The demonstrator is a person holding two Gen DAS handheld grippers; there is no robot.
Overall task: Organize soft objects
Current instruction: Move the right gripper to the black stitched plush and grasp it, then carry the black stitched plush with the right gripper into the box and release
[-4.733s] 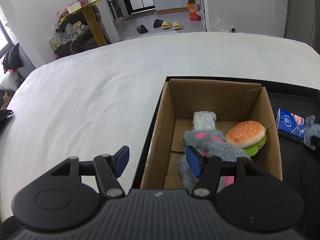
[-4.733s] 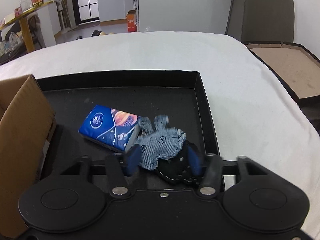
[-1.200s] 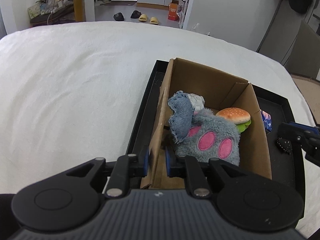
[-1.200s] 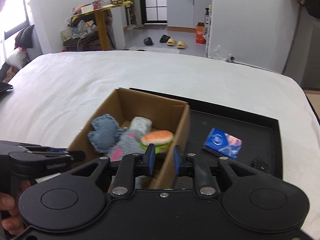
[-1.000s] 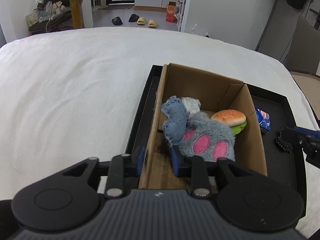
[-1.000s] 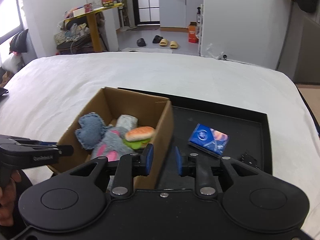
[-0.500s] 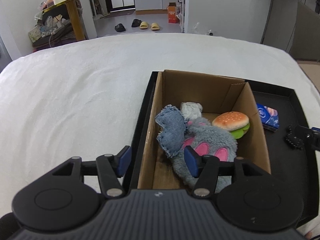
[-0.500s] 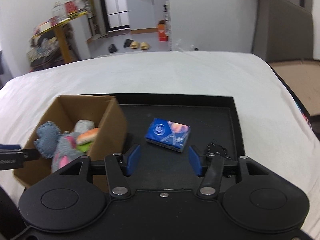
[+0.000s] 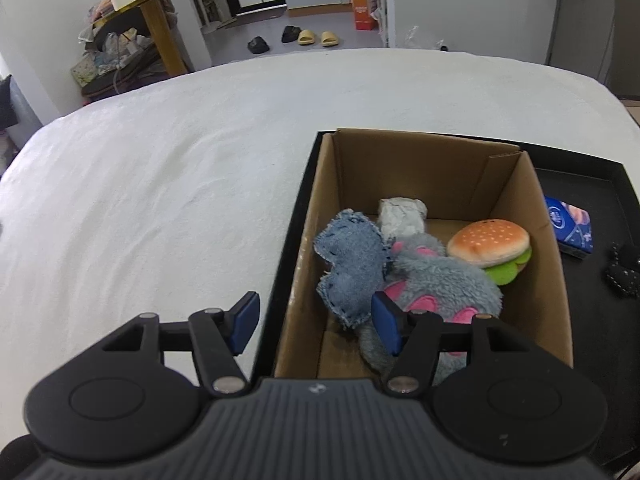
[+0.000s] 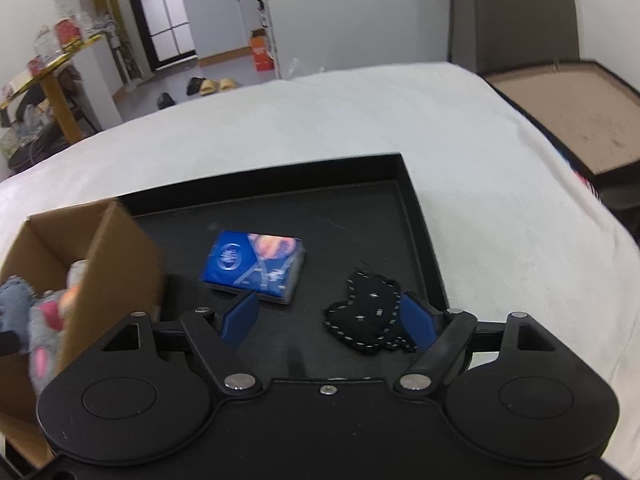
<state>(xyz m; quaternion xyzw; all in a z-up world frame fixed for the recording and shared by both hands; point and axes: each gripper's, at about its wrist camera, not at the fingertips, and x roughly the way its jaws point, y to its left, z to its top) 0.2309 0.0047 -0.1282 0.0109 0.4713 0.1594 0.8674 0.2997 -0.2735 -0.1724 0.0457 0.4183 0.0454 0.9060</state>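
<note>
A cardboard box stands in the left part of a black tray. Inside it lie a denim blue soft toy, a grey plush with pink pads, a burger plush and a white wrapped pack. My left gripper is open and straddles the box's left wall without pressing on it. On the tray floor lie a blue tissue pack and a black stitched soft toy. My right gripper hangs low over the tray, jaws opening, with the black toy between them near the right pad.
The tray rests on a wide white cloth surface. A shallow brown-lined tray sits beyond the surface's right edge. Far off are a yellow table and slippers on the floor.
My left gripper's jaws have spread apart off the box's left wall. My right gripper swung from over the box to the tray's right side, sank toward the black toy, and its jaws widened.
</note>
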